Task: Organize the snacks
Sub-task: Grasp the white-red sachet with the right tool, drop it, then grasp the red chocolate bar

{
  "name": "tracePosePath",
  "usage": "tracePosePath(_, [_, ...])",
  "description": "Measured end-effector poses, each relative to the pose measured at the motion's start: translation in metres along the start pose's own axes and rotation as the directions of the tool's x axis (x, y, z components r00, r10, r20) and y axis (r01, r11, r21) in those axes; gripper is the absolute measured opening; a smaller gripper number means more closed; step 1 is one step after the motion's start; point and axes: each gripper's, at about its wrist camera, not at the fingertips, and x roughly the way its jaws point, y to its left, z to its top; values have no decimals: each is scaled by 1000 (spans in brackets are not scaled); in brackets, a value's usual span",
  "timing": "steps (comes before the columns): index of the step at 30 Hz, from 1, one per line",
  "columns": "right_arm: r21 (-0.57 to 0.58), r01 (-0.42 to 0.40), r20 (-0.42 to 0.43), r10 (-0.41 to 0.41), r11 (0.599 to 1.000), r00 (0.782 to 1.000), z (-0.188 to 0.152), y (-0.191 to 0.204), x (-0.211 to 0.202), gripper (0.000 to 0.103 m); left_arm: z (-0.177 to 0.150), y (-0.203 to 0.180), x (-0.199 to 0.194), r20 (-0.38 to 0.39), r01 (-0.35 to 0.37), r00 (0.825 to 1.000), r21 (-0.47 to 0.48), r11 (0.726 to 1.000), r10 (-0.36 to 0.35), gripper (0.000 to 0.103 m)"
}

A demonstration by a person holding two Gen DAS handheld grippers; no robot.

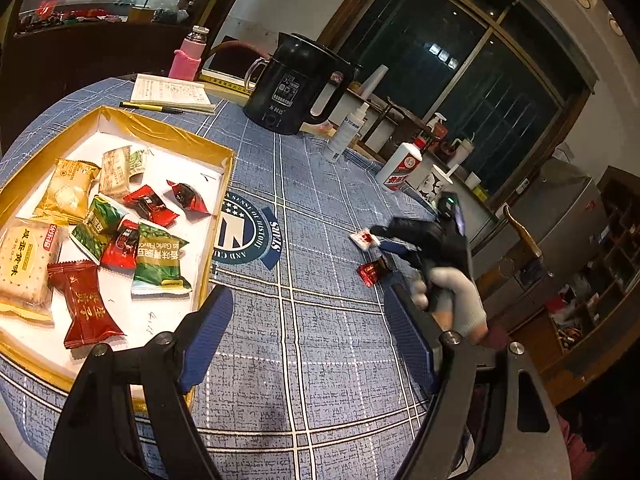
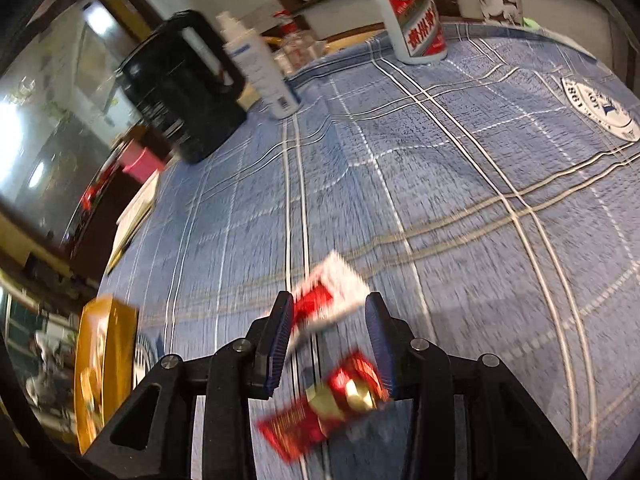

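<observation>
Right wrist view, blurred by motion: the right gripper (image 2: 328, 336) points steeply down at two loose snacks on the blue plaid tablecloth (image 2: 460, 184). Its jaws stand a little apart, and I cannot tell whether either pad touches a wrapper. The white-and-red packet (image 2: 332, 292) lies between the fingertips and just beyond them, its long axis running diagonally across the gap. The red-and-gold candy (image 2: 332, 404) lies nearer, low between the fingers. Both are well right of the gold tray (image 1: 168, 128), which already holds many snacks. The left gripper (image 1: 308, 336) hangs with jaws wide apart and nothing between them, beside the tray; the right is clearly nearer.
</observation>
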Motion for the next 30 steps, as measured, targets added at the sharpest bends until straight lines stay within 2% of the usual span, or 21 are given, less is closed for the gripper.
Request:
tracePosePath(2, [-43, 29, 7, -29, 999, 1000, 2, 15, 5, 39, 0, 2, -1, 3, -6, 1000, 0, 1000, 6, 78])
tracePosePath(5, [-170, 91, -11, -94, 981, 996, -9, 42, 13, 21, 0, 6, 0, 2, -15, 1000, -11, 1000, 15, 78])
tracePosePath(6, [-201, 88, -17, -94, 976, 995, -16, 51, 13, 21, 1, 7, 2, 1, -15, 1000, -15, 1000, 15, 78])
tracePosePath(10, [-263, 36, -80, -59, 964, 995, -48, 74, 6, 21, -1, 10, 4, -8, -9, 1000, -23, 1000, 9, 78])
tracePosePath(13, [-301, -61, -190, 3, 952, 982, -82, 88, -7, 24, -2, 11, 6, -17, -5, 1000, -19, 1000, 5, 78])
tracePosePath(14, [-297, -112, -229, 43, 948, 973, -89, 91, -12, 24, -3, 12, 6, -21, -2, 1000, -19, 1000, 2, 78])
tracePosePath(15, [-268, -203, -270, 129, 942, 954, -96, 90, -22, 24, -3, 12, 7, -24, 0, 1000, -19, 1000, 0, 78])
tracePosePath(16, [-238, -258, -267, 192, 936, 944, -97, 84, -36, 22, -4, 12, 6, -25, 1, 1000, -18, 1000, -1, 78])
tracePosePath(17, [-220, -269, -226, 219, 938, 949, -95, 75, -52, 23, -4, 13, 6, -24, 1, 1000, -17, 1000, -2, 78])
tracePosePath(19, [-199, -228, -134, 204, 953, 970, -87, 51, -78, 31, -5, 14, 5, -23, 2, 1000, -17, 1000, -2, 78])
tracePosePath(21, [-158, -152, -63, 144, 976, 988, -78, 22, -93, 38, -6, 15, 7, -26, 7, 1000, -20, 1000, -7, 78])
tracePosePath(25, [-26, -121, -85, 119, 992, 989, -72, -19, -84, 38, -11, 10, 18, -51, 23, 998, -18, 1000, -24, 78])
tracePosePath(28, [43, -112, -81, 115, 993, 990, -61, -26, -67, 39, -16, 3, 23, -75, 30, 997, -4, 1000, -30, 78])
tracePosePath(30, [66, -88, -72, 92, 994, 993, -52, -25, -51, 45, -17, -1, 22, -78, 22, 997, 10, 1000, -21, 78])
